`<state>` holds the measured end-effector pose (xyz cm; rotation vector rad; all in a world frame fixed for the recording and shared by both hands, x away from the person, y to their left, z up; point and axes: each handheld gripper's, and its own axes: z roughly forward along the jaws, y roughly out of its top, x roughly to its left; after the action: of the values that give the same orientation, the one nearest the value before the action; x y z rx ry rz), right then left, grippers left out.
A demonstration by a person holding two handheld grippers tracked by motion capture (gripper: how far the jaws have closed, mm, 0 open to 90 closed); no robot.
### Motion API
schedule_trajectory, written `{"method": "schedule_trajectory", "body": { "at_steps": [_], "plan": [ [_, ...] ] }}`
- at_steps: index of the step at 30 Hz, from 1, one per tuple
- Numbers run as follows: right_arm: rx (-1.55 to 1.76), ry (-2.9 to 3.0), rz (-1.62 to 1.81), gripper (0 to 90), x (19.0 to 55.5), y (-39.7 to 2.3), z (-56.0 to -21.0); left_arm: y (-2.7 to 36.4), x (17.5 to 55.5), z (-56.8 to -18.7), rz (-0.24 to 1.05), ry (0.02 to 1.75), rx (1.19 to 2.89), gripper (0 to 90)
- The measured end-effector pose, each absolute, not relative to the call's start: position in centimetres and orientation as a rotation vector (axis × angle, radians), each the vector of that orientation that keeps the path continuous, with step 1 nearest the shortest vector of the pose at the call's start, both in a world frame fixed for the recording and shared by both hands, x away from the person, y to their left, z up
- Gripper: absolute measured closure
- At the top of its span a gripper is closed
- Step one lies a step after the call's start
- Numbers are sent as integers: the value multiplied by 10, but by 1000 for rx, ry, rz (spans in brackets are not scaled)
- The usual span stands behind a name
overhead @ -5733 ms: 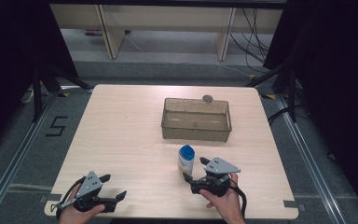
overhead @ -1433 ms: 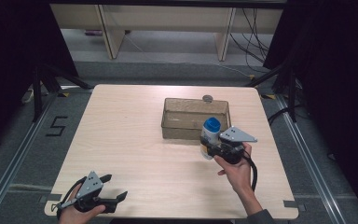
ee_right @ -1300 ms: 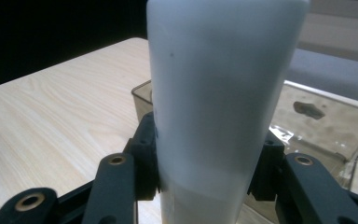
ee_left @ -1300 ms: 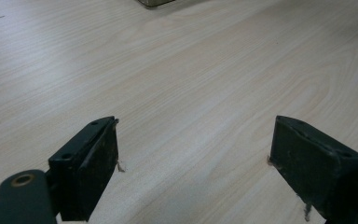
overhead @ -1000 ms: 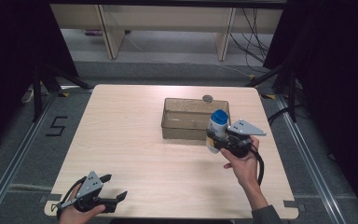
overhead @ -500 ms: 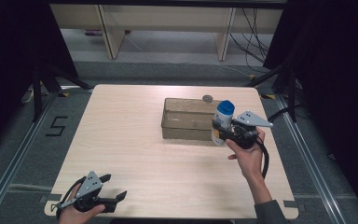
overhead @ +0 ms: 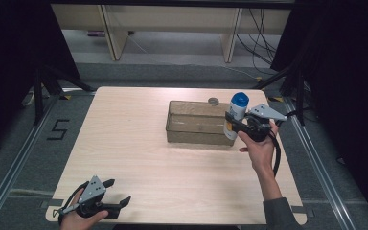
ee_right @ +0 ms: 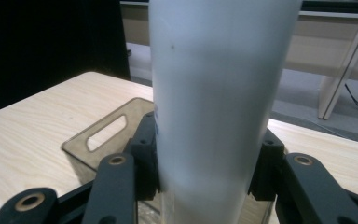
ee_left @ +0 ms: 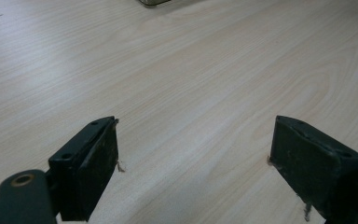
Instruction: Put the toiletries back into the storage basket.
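A white bottle (overhead: 235,117) with a blue cap is held upright in my right gripper (overhead: 233,122), which is shut on it just above the right end of a clear brownish bin (overhead: 196,129). In the right gripper view the white bottle (ee_right: 214,102) stands between the two jaws, with the bin (ee_right: 107,135) below and behind it. My left gripper (overhead: 115,191) rests open at the table's near left corner. In the left gripper view its fingers (ee_left: 91,170) stand wide apart over bare wood.
A small round grey object (overhead: 213,101) lies on the table (overhead: 124,139) just behind the bin. Pale shelving legs and cables stand on the floor beyond the table's far edge. Metal rails run along both sides of the table.
My right gripper has carried the bottle from the near middle of the table up and away to the bin's right end. The left gripper has stayed put.
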<state>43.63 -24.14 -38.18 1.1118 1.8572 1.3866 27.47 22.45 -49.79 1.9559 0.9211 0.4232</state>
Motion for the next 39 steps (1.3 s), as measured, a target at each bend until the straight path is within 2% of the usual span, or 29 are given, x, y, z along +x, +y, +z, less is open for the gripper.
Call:
{"method": "schedule_trajectory", "body": {
  "at_steps": [28, 39],
  "plan": [
    [1156, 1805, 1363, 561, 476, -252, -399, 225, 275, -499, 421, 924, 1968, 149],
    [1161, 1815, 1373, 561, 481, -242, -404, 224, 275, -499, 423, 935, 1963, 149]
  ]
}}
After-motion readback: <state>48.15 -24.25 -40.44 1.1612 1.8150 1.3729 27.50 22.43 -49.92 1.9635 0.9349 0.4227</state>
